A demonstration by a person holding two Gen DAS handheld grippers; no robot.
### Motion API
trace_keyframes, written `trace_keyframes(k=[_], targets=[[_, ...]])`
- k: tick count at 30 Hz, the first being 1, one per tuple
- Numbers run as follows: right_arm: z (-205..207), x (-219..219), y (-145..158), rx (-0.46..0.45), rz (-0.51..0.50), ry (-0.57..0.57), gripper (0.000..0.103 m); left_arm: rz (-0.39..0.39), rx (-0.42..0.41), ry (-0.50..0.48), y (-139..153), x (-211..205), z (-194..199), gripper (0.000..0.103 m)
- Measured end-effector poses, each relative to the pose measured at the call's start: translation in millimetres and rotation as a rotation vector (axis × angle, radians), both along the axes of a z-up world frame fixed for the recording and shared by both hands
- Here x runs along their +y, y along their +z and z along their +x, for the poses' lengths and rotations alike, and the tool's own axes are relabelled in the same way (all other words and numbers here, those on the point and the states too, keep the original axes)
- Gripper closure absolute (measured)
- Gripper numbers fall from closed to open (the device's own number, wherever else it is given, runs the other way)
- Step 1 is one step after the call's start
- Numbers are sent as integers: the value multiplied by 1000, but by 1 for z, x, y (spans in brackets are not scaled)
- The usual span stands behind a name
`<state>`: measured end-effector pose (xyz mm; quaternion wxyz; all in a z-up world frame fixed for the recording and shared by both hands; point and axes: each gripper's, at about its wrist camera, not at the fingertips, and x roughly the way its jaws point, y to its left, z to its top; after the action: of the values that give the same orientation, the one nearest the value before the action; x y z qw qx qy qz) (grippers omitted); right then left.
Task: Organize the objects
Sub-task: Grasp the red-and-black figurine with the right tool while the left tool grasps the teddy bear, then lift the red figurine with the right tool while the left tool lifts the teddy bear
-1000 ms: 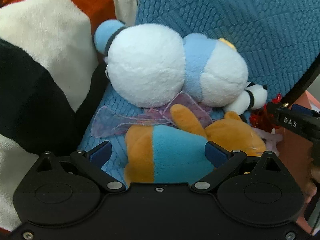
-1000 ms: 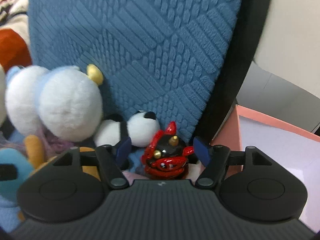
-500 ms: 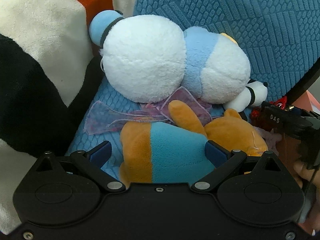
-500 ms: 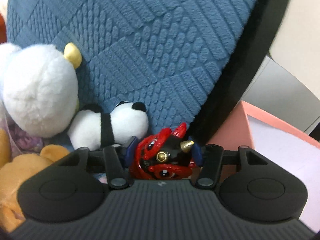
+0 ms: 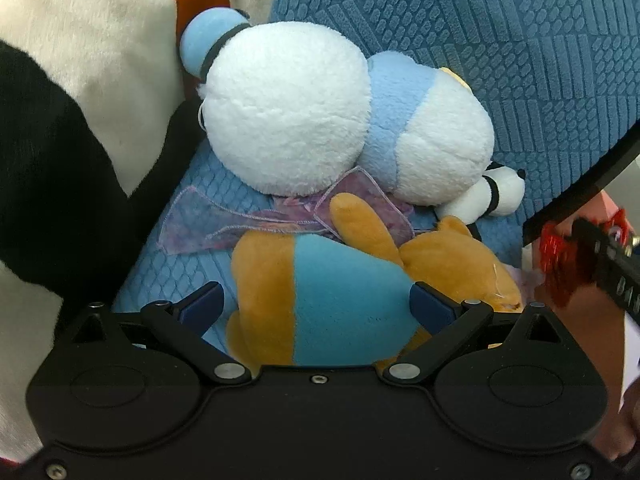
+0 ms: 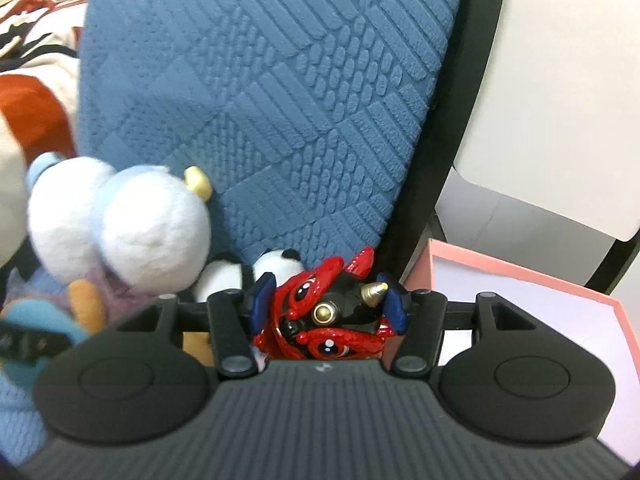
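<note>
Our right gripper [image 6: 326, 306] is clamped on the red & black horned toy [image 6: 320, 316], blue pads pressing it from both sides, toy lifted in front of the blue textured cushion [image 6: 280, 100] w/ the pink box [image 6: 520, 276] just to its right. In the left view we see that same toy [image 5: 554, 264] at the far right edge, partly hidden behind the right gripper's black finger. Our left gripper [image 5: 316, 304] has its jaws spread wide around the orange & blue plush [image 5: 328, 300]; right pad looks to touch the plush, left pad stands off it, so it's not squeezing. Behind it lies the white & light-blue plush [image 5: 304, 116] on a sheer purple cloth [image 5: 224, 220], w/ a small panda plush [image 5: 496, 196] just beside it on the right. A black/white/orange blanket [image 5: 72, 100] fills the left side.
</note>
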<state>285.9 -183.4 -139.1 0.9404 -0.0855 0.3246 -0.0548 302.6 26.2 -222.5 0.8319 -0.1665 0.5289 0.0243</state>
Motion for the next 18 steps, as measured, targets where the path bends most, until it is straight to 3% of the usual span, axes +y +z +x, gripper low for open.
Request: trace_keyframes(k=[2, 7, 11, 18], targets=[[-7, 1, 11, 10, -1, 11, 45, -21, 6, 11, -1, 3, -1, 4], [-24, 20, 0, 34, 41, 39, 45, -66, 8, 38, -4, 10, -4, 9], [-50, 24, 0, 54, 95, 45, 45, -105, 1, 38, -5, 13, -6, 18], [-89, 40, -6, 109, 165, 99, 45, -67, -45, 16, 3, 1, -20, 34]])
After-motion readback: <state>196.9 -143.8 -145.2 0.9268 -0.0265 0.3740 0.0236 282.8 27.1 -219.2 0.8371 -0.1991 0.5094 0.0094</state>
